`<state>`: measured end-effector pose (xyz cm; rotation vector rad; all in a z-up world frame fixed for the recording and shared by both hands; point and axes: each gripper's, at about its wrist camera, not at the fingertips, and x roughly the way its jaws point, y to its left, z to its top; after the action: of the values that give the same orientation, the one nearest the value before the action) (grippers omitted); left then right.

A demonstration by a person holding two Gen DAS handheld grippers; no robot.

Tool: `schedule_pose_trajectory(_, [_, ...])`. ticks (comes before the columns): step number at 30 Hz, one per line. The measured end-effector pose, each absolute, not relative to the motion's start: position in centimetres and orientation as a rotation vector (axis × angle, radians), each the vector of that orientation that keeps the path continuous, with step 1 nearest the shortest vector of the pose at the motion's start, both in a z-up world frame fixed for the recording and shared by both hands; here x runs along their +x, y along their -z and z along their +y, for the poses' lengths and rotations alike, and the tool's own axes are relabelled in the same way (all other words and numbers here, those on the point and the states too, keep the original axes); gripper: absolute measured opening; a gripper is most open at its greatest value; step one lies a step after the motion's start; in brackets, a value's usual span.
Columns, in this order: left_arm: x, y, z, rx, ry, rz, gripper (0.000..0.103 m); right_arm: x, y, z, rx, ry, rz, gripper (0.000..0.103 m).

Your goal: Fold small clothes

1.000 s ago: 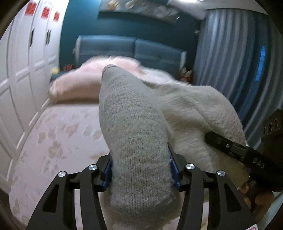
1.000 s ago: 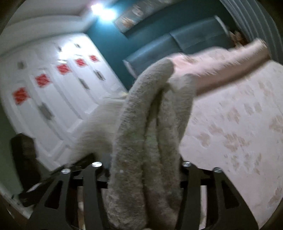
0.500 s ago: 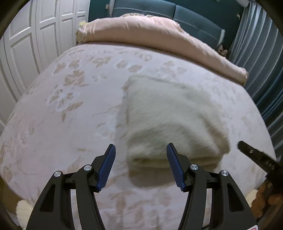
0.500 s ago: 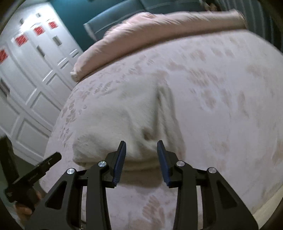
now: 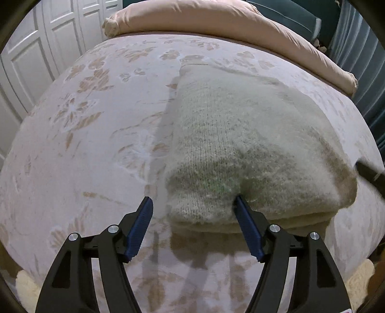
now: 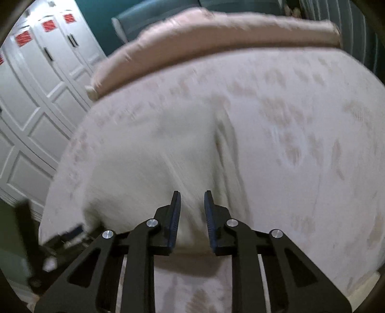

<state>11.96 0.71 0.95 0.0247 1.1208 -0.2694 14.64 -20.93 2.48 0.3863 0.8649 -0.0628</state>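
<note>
Your cream knit garment (image 5: pixel 240 144) lies on the floral bedspread (image 5: pixel 84 144) as a compact stacked bundle, with several layers showing along its near edge, so by the look of it the folding of this piece is essentially done (I judge that from the layered edge, not from anything else). It sits toward the right half of the bed in the left wrist view, near the foot edge, well apart from the pink rolled duvet (image 5: pixel 216 21) at the head. Your left gripper (image 5: pixel 192 207) has its jaws opening, standing wide across the bundle's near left corner; its right pad (image 5: pixel 245 224) is sunk into the knit, the other pad stands clear over the bedspread, so nothing is pinched. Your right gripper (image 6: pixel 191 207) has its jaws closing to a narrow gap just at the garment's (image 6: pixel 156 156) near edge; the view is blurred, but no cloth appears caught between the pads. What may be left: a tidy of that dented corner, and any further pieces, though none shows. The count: one folded garment, one duvet roll, two grippers, and a wall of white panelled wardrobe doors (image 6: pixel 36 84) whose number I cannot settle from these curved views.
</note>
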Motion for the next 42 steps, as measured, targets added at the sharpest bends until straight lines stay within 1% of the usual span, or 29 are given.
schedule_pose_trajectory(2, [12.0,-0.7,0.4,0.035,0.257,1.123,0.069,15.3,-2.5,-20.5,0.343,0.064,0.867,0.019])
schedule_pose_trajectory(4, [11.7,-0.7,0.1,0.057,0.251,1.117,0.07,17.1,0.7,-20.4,0.269,0.11,0.98,0.017])
schedule_pose_trajectory(5, [11.6,-0.6,0.0,0.071,0.246,1.112,0.071,17.6,2.2,-20.7,0.26,0.132,1.026,0.018])
schedule_pose_trajectory(6, [11.8,-0.3,-0.1,0.083,0.247,1.113,0.073,17.7,4.3,-21.2,0.268,0.135,1.041,0.018])
schedule_pose_trajectory(7, [11.8,0.1,-0.2,0.095,0.246,1.119,0.074,17.9,4.5,-21.5,0.276,0.131,1.025,0.019])
schedule_pose_trajectory(12, [12.1,0.6,-0.2,0.085,0.226,1.132,0.075,17.5,2.2,-21.4,0.318,0.148,1.03,0.021])
schedule_pose_trajectory(16, [10.9,-0.4,-0.1,0.073,0.231,1.15,0.073,14.1,0.1,-20.2,0.35,0.142,0.983,0.024])
schedule_pose_trajectory(19, [9.1,-0.8,-0.2,0.049,0.245,1.159,0.073,11.1,0.3,-19.2,0.355,0.149,0.983,0.038])
schedule_pose_trajectory(21, [7.7,-0.7,-0.6,0.07,0.251,1.162,0.074,9.7,0.9,-18.4,0.327,0.176,0.995,0.042])
schedule_pose_trajectory(22, [7.0,-0.6,-0.9,0.084,0.249,1.16,0.075,8.8,1.5,-18.0,0.318,0.188,0.999,0.046])
schedule_pose_trajectory(23, [6.5,-0.5,-1.0,0.095,0.245,1.156,0.076,8.3,1.7,-17.9,0.313,0.195,0.999,0.053])
schedule_pose_trajectory(25, [5.2,0.0,-1.5,0.126,0.236,1.152,0.078,7.2,2.8,-17.1,0.281,0.211,1.01,0.057])
schedule_pose_trajectory(27, [4.3,0.9,-1.9,0.14,0.238,1.169,0.078,6.6,3.7,-16.5,0.264,0.222,1.03,0.058])
schedule_pose_trajectory(29, [3.7,1.7,-2.2,0.151,0.236,1.185,0.078,6.2,4.5,-15.9,0.255,0.215,1.041,0.062])
schedule_pose_trajectory(30, [3.4,1.9,-2.3,0.159,0.228,1.178,0.078,6.0,4.9,-15.7,0.247,0.214,1.049,0.063])
schedule_pose_trajectory(35, [2.8,2.1,-2.5,0.18,0.215,1.157,0.077,5.7,5.7,-15.0,0.229,0.215,1.061,0.064])
schedule_pose_trajectory(38, [2.8,2.3,-2.4,0.172,0.202,1.159,0.08,5.6,6.0,-14.8,0.217,0.22,1.06,0.064])
schedule_pose_trajectory(42, [2.8,2.5,-2.4,0.172,0.193,1.155,0.081,5.4,6.3,-14.5,0.198,0.225,1.057,0.065])
